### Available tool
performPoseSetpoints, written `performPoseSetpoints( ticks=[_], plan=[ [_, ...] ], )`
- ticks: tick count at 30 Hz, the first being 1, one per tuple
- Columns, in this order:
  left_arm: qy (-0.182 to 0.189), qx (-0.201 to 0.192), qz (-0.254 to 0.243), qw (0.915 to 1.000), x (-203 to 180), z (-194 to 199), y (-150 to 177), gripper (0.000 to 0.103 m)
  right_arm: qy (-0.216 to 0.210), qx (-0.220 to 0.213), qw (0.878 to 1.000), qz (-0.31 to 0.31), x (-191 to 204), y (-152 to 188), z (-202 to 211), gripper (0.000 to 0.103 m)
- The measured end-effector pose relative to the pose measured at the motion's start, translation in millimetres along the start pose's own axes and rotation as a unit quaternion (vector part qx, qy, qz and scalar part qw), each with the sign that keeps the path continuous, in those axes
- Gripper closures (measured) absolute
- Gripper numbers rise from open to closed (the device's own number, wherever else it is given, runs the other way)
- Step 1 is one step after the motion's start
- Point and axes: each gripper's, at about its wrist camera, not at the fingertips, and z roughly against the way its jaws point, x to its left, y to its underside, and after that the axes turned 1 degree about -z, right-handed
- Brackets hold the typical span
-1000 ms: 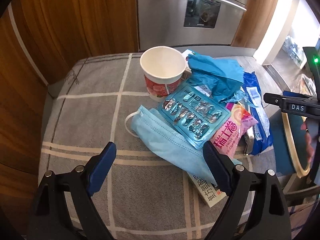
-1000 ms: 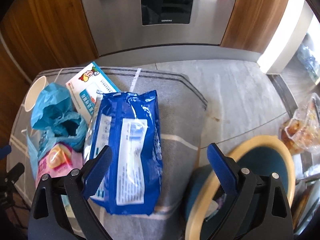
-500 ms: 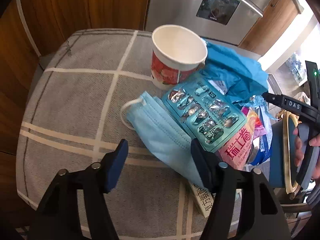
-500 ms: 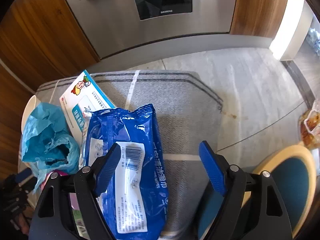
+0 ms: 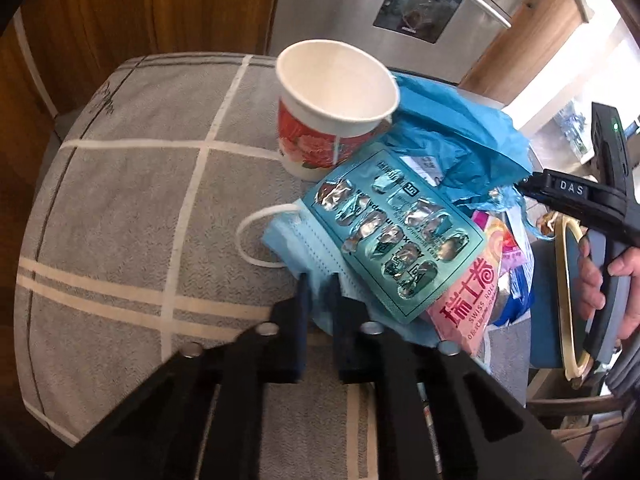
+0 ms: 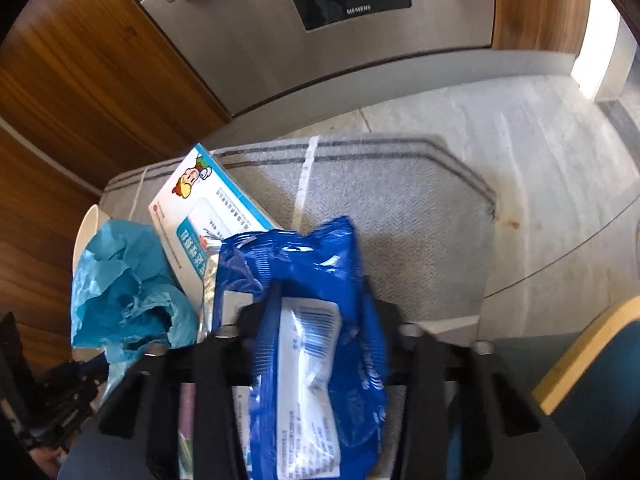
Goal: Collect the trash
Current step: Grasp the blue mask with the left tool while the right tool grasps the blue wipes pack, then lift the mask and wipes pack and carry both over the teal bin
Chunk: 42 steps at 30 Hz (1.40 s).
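Trash lies piled on a table under a grey checked cloth [image 5: 132, 208]. My left gripper [image 5: 318, 285] is shut on the near edge of a light blue face mask [image 5: 292, 240]. A teal blister pack [image 5: 396, 228] rests on the mask, and a pink snack wrapper [image 5: 468, 300] lies beside it. A paper cup [image 5: 332, 96] stands upright behind them. My right gripper [image 6: 320, 312] is closing its jaws, and its pads squeeze a blue wet-wipes pack [image 6: 304, 360] that bulges between them. A crumpled blue plastic bag [image 6: 124, 280] and a medicine box [image 6: 208, 208] lie to its left.
A steel oven front [image 6: 320, 20] and wooden cabinets [image 6: 80, 80] stand behind the table. A teal chair with a yellow rim [image 6: 592, 360] is at the table's right. In the left wrist view a hand [image 5: 600, 280] holds the right gripper's handle. Bare cloth [image 6: 400, 208] stretches beyond the wipes pack.
Both grippers have come down and forward and gone from wide open to closed, the left onto the face mask and the right onto the blue wipes pack.
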Motion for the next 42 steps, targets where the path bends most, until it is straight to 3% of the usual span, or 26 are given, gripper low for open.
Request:
performPoseSetpoints(
  ticks=[2,10,14,26,32,37,42],
  plan=[
    [-0.001,-0.005,-0.006,1.0,-4.7,2.5,-0.3,0.099,0.01,-0.008,1.0,0.021,5.8,0.0,8.3,0.085],
    [-0.016,-0.039,-0.043,0.9982,-19.2,17.0,0.5,0.1,0.065,-0.049,0.993,0.083,28.4,11.1,55.6,0.095],
    [-0.021,-0.058,-0.067,0.9959,-25.6,29.1,1.1,0.1,0.108,-0.076,0.983,0.124,41.1,27.4,86.7,0.098],
    [-0.015,-0.102,-0.117,0.9878,-47.1,74.4,12.5,0.1,0.136,-0.136,0.972,0.131,56.6,59.0,155.6,0.1],
    [-0.006,-0.134,-0.146,0.9802,-61.4,103.6,21.4,0.1,0.14,-0.164,0.968,0.13,63.4,75.2,187.2,0.1],
    [-0.004,-0.17,-0.181,0.9685,-74.1,125.7,27.2,0.1,0.146,-0.186,0.964,0.118,57.3,85.1,212.9,0.1],
    [0.013,-0.182,-0.184,0.966,-86.6,137.6,24.3,0.1,0.159,-0.188,0.963,0.111,45.9,91.1,225.6,0.1]
  ],
)
